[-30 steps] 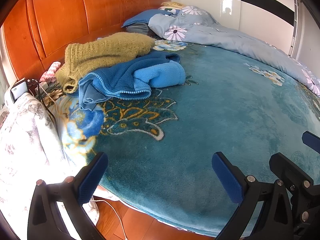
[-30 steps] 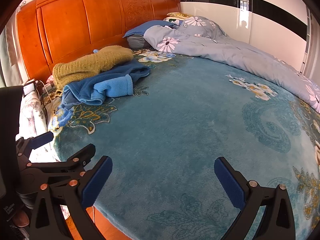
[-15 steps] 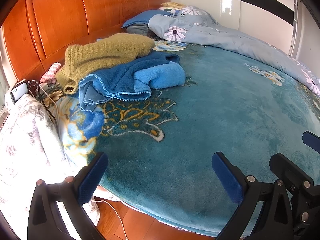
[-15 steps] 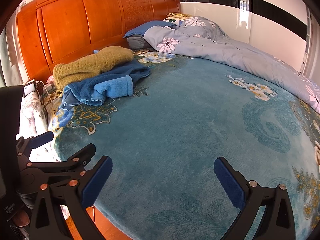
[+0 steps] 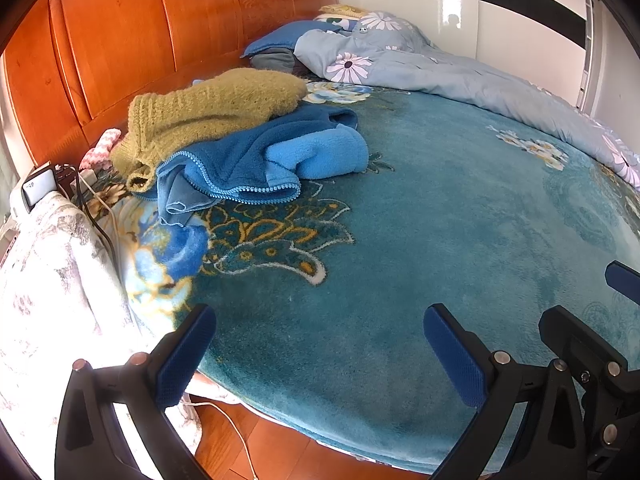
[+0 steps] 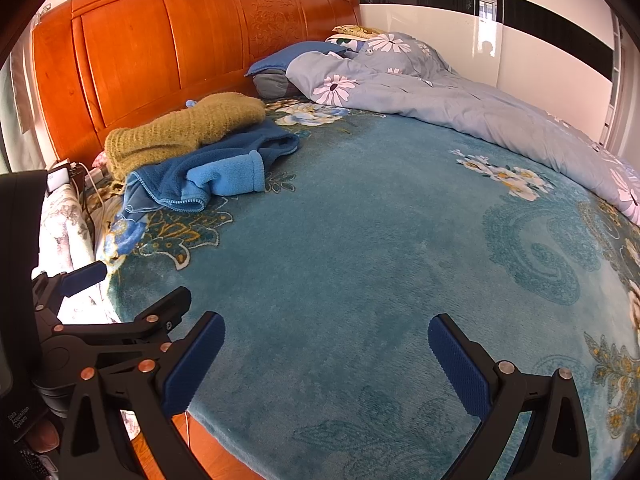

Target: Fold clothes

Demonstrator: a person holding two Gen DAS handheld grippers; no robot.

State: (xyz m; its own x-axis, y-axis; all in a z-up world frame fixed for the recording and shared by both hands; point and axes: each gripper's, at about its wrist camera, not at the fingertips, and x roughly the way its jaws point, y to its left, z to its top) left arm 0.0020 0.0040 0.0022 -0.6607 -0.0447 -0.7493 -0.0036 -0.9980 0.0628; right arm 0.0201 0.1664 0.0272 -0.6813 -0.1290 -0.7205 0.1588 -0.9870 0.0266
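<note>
The blue fleece garment lies crumpled near the head of the bed, its zipper edge curling along the front and a lighter blue sleeve folded over the top. An olive knitted sweater rests partly on it and just behind, bunched against the orange wooden headboard. Both sit on the teal plush blanket that covers the mattress, with its peacock-like pattern just in front of the fleece.

Beyond the sweater, a blue pillow leans at the headboard, and a pale blue floral duvet is heaped along the far side of the bed, touching neither garment. At the near corner, a white patterned cloth hangs beside the bed, with a small device and dark cables above it, and something pink tucked by the headboard.

The left gripper hovers over the near edge of the blanket, well apart from the clothes, jaws spread wide and holding nothing. The right gripper is beside it, likewise spread wide and empty. Bare blanket lies between both grippers and the pile.
</note>
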